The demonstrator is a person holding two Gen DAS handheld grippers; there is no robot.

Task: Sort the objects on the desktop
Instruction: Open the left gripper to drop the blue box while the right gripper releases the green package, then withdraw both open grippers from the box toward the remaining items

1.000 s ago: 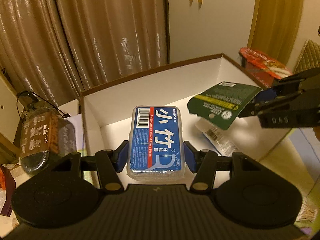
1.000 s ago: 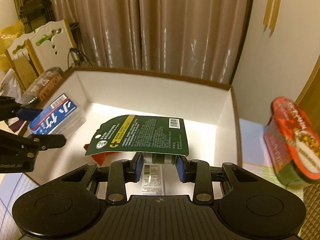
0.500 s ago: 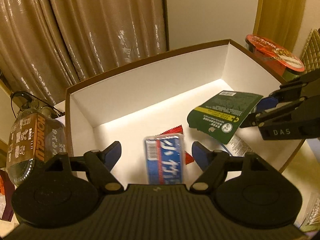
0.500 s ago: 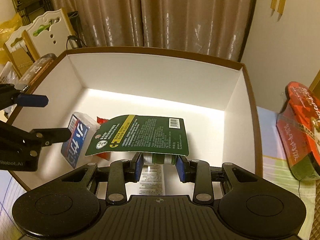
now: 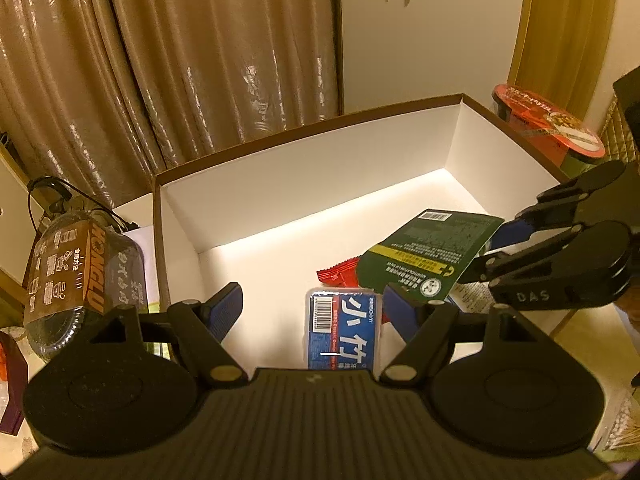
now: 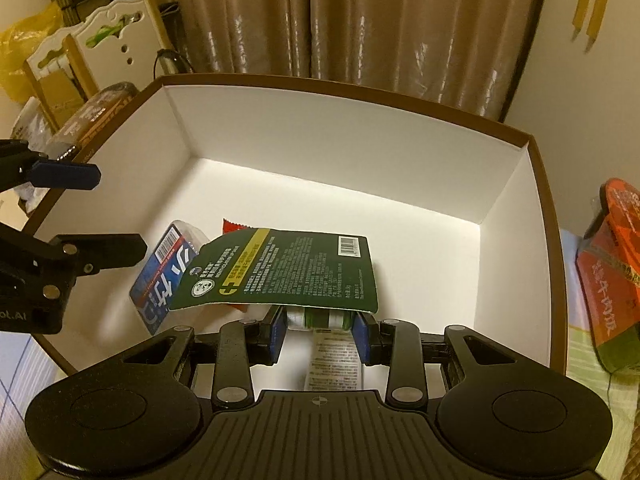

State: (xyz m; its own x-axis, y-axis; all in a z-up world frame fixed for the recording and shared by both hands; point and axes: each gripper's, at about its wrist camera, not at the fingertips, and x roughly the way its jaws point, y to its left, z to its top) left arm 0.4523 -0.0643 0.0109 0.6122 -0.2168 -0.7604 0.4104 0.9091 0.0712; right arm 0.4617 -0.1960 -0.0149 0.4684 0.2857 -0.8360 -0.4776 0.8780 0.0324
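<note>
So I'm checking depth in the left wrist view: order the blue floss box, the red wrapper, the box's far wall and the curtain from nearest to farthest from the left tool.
1. Blue floss box: lying between the open left tool's fingers, slightly right.
2. Red wrapper: just beyond, on the box floor.
3. Far wall: at the back of the box.
4. Curtain: behind the box.
</note>
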